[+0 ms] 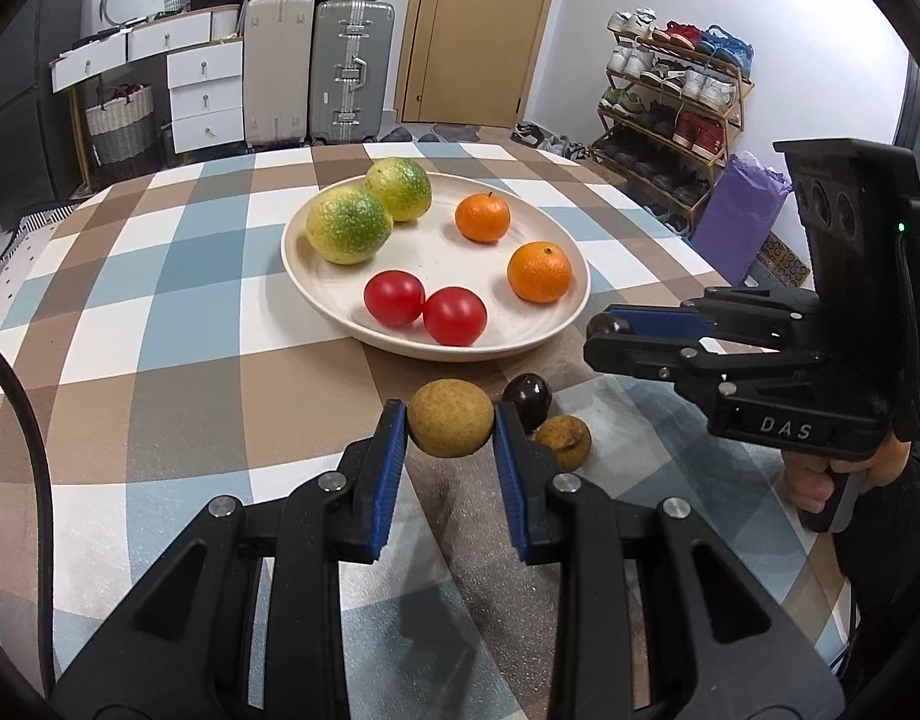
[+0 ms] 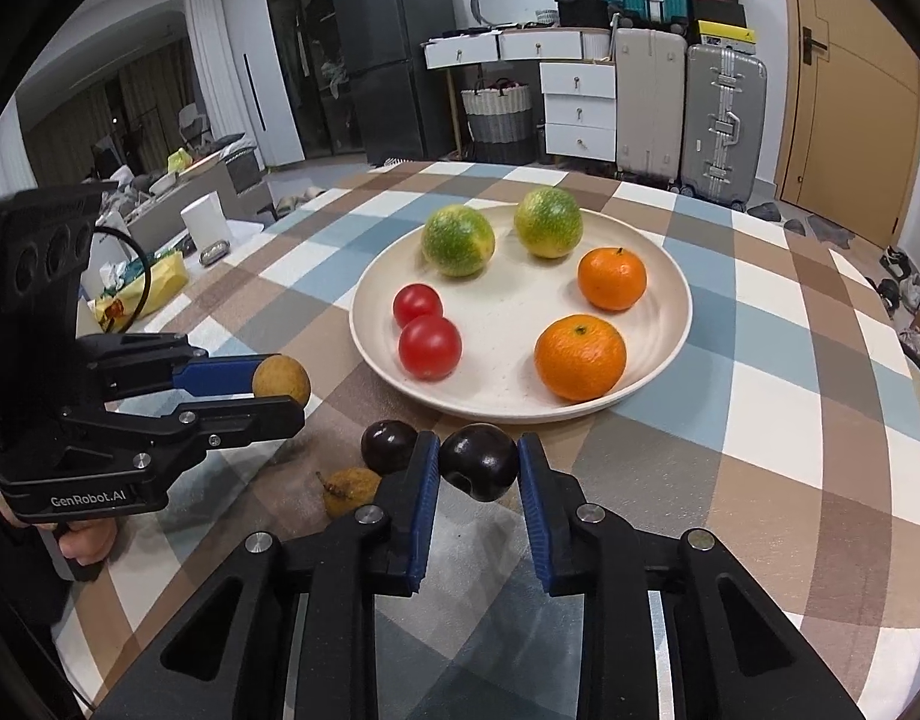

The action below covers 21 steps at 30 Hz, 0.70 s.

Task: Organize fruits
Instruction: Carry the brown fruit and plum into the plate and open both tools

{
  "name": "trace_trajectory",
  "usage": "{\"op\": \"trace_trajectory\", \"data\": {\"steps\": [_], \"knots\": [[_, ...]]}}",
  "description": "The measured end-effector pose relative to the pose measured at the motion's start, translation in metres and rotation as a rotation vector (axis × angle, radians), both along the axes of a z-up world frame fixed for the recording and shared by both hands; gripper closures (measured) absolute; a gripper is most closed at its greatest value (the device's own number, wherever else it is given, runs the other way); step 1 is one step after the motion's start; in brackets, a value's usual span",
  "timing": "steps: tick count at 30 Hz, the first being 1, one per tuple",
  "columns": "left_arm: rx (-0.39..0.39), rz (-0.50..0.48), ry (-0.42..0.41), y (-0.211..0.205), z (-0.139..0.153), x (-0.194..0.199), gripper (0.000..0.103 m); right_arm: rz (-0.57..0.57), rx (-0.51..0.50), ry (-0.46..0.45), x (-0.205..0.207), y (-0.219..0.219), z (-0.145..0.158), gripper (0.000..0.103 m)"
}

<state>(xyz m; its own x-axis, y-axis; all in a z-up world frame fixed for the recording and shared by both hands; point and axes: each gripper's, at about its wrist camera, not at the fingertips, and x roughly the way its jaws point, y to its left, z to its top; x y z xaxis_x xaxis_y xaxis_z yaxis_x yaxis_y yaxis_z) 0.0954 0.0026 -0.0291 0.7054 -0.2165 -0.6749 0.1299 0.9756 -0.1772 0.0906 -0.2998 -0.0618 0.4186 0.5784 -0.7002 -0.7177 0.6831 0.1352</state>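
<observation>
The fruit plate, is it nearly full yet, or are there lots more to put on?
Nearly. The plate already holds six fruits in pairs: two green, two orange, two red. The left tongs grip a tan fruit and the right tongs grip a dark plum. Left on the tablecloth: another dark plum and another tan fruit.

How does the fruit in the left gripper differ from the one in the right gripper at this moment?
The tan fruit in the left gripper is yellowish brown with a matte, speckled skin; the dark fruit in the right gripper is near-black purple and glossy. In each gripper's own view, the tan fruit looks somewhat larger than the dark one. Both are roundish, pinched between blue pads, just short of the plate.
</observation>
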Motion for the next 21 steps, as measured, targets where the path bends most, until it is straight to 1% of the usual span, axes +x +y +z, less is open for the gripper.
{"op": "trace_trajectory", "data": {"steps": [3, 9, 14, 21], "knots": [[-0.012, 0.011, -0.01, 0.003, 0.003, 0.001, 0.077, -0.007, 0.017, -0.008, 0.001, -0.002, 0.003, 0.076], [0.024, 0.044, -0.042, 0.004, 0.012, 0.003, 0.077, -0.023, 0.066, -0.038, -0.002, -0.008, 0.015, 0.076], [0.024, 0.056, -0.063, 0.008, 0.022, 0.007, 0.077, -0.035, 0.101, -0.074, -0.003, -0.012, 0.029, 0.076], [0.033, 0.076, -0.085, 0.014, 0.034, 0.021, 0.077, -0.059, 0.128, -0.087, 0.008, -0.014, 0.041, 0.076]]}}
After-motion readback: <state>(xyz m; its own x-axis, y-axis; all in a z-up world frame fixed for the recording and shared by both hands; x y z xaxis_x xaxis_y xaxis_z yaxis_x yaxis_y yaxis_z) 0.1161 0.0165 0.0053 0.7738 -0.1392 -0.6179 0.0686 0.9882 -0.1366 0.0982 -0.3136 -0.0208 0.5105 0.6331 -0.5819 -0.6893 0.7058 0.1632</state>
